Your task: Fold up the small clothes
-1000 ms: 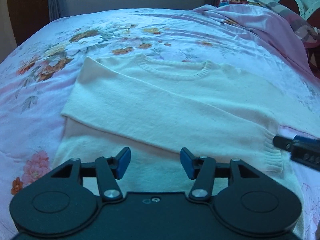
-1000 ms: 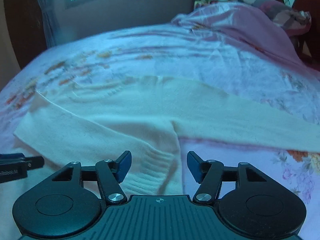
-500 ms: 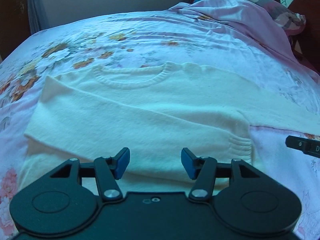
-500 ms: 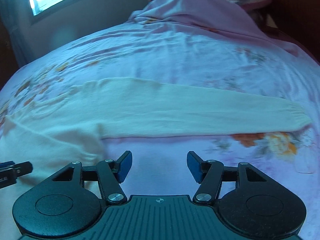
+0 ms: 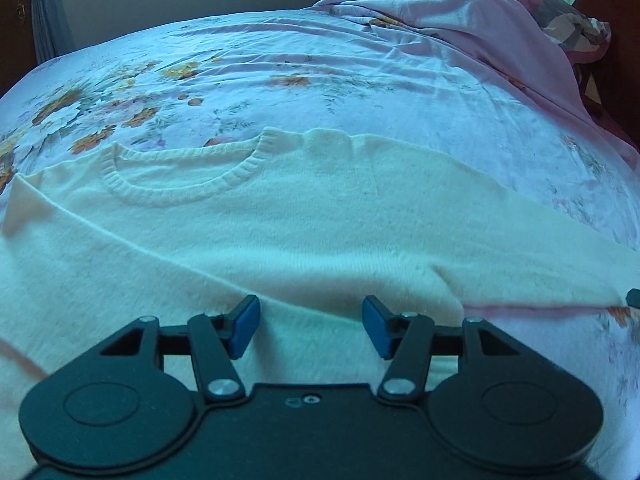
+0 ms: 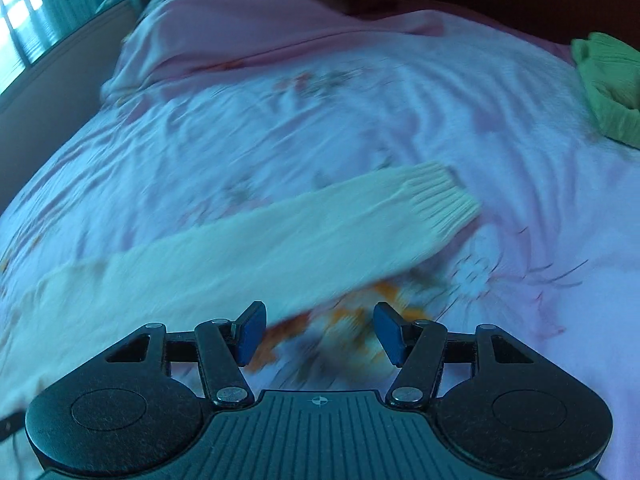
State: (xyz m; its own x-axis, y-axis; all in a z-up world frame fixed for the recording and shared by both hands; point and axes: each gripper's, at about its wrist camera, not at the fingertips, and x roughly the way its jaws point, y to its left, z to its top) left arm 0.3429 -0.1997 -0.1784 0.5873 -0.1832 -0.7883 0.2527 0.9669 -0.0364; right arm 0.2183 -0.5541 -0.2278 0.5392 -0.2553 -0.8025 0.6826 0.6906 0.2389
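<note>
While the cream sweater (image 5: 280,216) lies flat on the floral bedsheet (image 5: 304,68) with one sleeve already folded across its body, the step in hand looks like the other sleeve (image 6: 256,240), stretched out to the right. Both the left hand-held gripper (image 5: 310,330) and right hand-held gripper (image 6: 318,334) have jaws apart and empty, so next the right one probably needs to reach the ribbed cuff (image 6: 444,196) (blurred here). A green garment (image 6: 608,88) sits far right, with a window (image 6: 20,20) far left.

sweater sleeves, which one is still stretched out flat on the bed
The sleeve ahead of the right claw: it lies straight out on the floral bedspread, ribbed cuff at its end. The other sleeve is folded across the sweater's chest.
</note>
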